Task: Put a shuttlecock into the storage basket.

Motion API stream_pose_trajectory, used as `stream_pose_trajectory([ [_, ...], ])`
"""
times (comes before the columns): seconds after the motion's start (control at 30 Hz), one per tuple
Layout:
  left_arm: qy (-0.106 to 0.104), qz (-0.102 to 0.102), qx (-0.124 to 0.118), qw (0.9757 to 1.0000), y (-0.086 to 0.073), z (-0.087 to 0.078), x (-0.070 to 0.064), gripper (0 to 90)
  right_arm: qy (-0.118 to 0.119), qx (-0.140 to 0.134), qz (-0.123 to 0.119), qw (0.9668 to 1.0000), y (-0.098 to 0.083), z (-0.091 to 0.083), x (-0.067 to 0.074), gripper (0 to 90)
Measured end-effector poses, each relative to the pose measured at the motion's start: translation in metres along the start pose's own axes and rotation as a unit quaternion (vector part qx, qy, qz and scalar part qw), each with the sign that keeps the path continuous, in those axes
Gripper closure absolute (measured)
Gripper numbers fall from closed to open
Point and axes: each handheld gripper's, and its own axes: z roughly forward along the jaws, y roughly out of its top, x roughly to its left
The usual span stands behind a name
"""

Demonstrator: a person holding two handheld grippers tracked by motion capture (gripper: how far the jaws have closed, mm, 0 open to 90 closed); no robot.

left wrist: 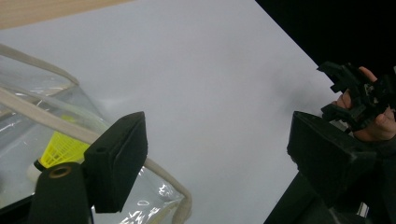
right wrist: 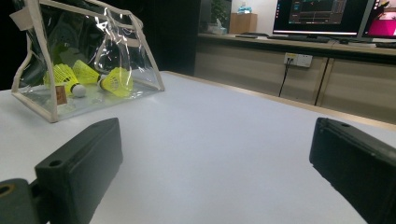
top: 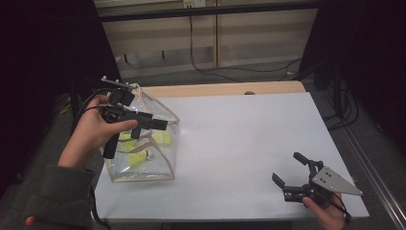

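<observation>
A clear plastic bag [top: 143, 178] with beige trim stands at the table's left and holds several yellow shuttlecocks [top: 139, 155]. A hand holds my left gripper [top: 151, 128] just above the bag's top, pointing right. In the left gripper view its jaws [left wrist: 224, 163] stand open with nothing between them; the bag's beige rim [left wrist: 42, 119] runs past the left jaw, with a shuttlecock [left wrist: 63, 147] below it. My right gripper [top: 286, 166] rests low at the near right, open and empty. In the right gripper view it [right wrist: 217, 168] faces the bag [right wrist: 116, 37] and its shuttlecocks [right wrist: 116, 81] across the table.
A white sheet [top: 239, 139] covers the table, with a wooden strip [top: 225, 89] along the far edge. Cables [top: 230, 69] trail on the floor behind. Cabinets and monitors [right wrist: 322, 16] stand beyond the table. The right gripper [left wrist: 329, 88] and its hand appear far off in the left gripper view.
</observation>
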Motion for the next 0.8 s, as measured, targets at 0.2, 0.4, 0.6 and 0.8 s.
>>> stream_pose_trajectory([
  [0.2,-0.016,0.006,-0.007,0.9998,0.002,0.005,-0.008,19.7,0.000,0.000,0.000,1.0000,0.000,0.000,0.000,2.3],
  [0.4,-0.038,0.008,-0.007,0.9992,-0.004,0.017,-0.013,18.7,0.000,-0.002,-0.001,1.0000,0.000,0.000,0.000,2.3],
  [0.6,-0.050,0.021,-0.002,0.9985,-0.008,0.026,-0.019,18.1,0.001,0.000,0.000,1.0000,0.000,0.000,0.000,2.3],
  [0.8,-0.069,0.026,-0.008,0.9973,-0.014,0.034,-0.025,17.0,0.001,0.000,0.001,1.0000,0.000,0.000,0.000,2.3],
])
